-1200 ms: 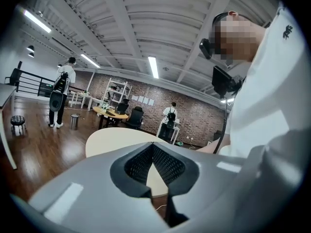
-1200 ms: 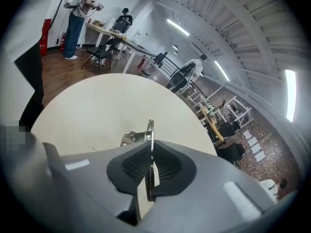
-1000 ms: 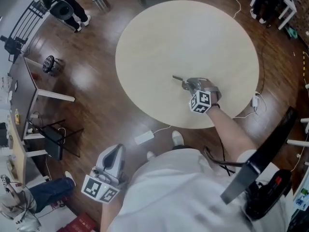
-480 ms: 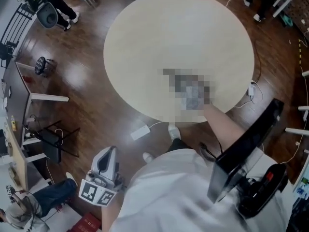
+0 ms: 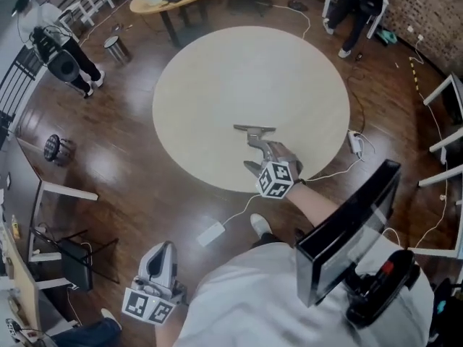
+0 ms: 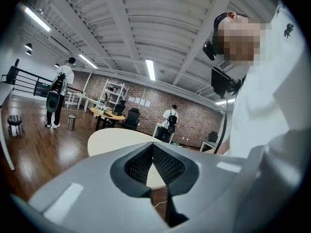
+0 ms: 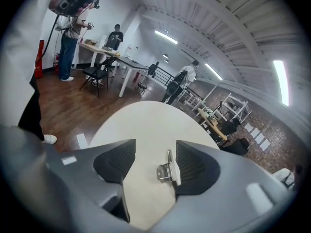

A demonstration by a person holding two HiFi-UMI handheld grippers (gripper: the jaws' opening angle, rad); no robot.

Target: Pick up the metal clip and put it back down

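Note:
The metal clip (image 5: 253, 129) lies flat on the round beige table (image 5: 217, 78), towards its near edge. My right gripper (image 5: 255, 152) reaches over that edge, and its jaws are opening. In the right gripper view the clip (image 7: 166, 170) rests on the tabletop between the pads, close against the right pad (image 7: 194, 166) and well clear of the left one. My left gripper (image 5: 155, 277) hangs low at my left side above the wood floor, far from the table. Its pads (image 6: 153, 147) meet at the tips with nothing in them.
A white power brick (image 5: 213, 233) and cable lie on the floor just in front of the table, and another adapter (image 5: 355, 142) lies to its right. A black screen (image 5: 347, 223) sits beside my right arm. People (image 5: 61, 49), a bin (image 5: 114, 46) and desks stand further off.
The right gripper's jaws have gone from shut on the clip to wide apart, and the clip now lies on the table. The head view has shifted; the left gripper stays low.

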